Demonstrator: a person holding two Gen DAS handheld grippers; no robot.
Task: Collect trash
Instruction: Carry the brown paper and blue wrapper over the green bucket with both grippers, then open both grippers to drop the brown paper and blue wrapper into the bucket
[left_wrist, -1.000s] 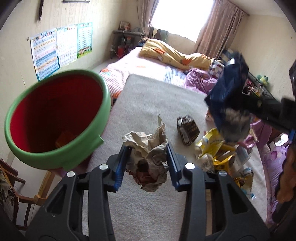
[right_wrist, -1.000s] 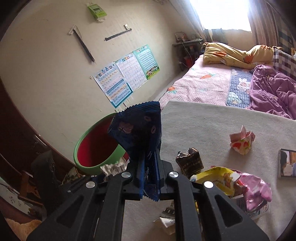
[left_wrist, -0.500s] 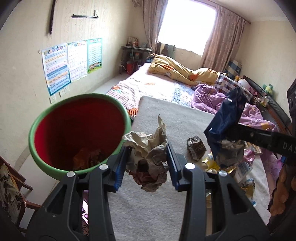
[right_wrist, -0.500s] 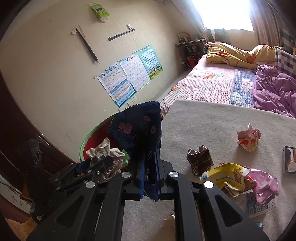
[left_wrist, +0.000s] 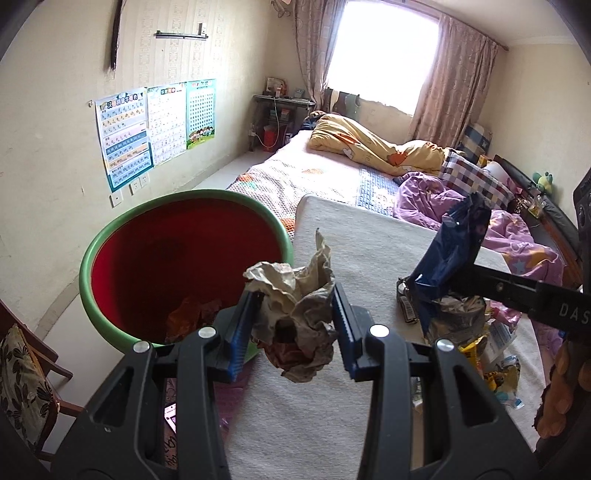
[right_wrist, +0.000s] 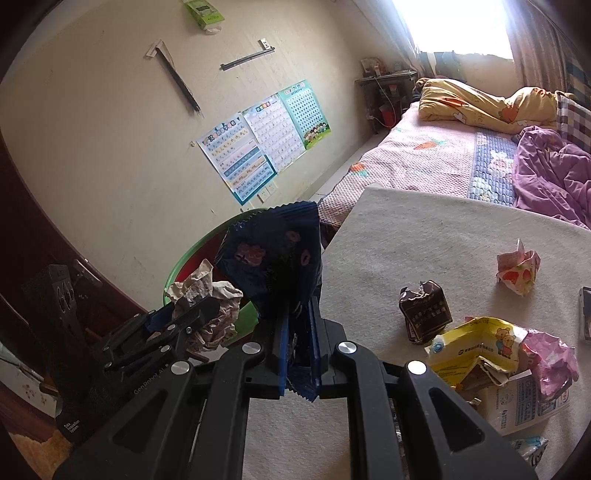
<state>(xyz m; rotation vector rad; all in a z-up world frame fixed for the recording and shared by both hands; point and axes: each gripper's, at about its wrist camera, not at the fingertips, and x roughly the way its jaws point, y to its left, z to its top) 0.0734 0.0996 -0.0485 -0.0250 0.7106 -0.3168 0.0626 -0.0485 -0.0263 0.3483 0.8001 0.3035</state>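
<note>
My left gripper is shut on a crumpled brown paper wad, held over the near edge of the grey table, just right of the green bin with a red inside. Some trash lies at the bin's bottom. My right gripper is shut on a dark blue snack wrapper, which stands up between its pads and hides part of the bin. In the right wrist view the left gripper with the paper wad sits lower left. The blue wrapper also shows right in the left wrist view.
On the table lie a brown carton, a yellow packet, a pink wrapper and a small crumpled strawberry packet. A bed with quilts stands behind. A wooden chair is at lower left, posters hang on the wall.
Both grippers have moved left toward the bin with their loads. The bin now sits nearer the middle of the left wrist view, and the left gripper has come into the right wrist view.
</note>
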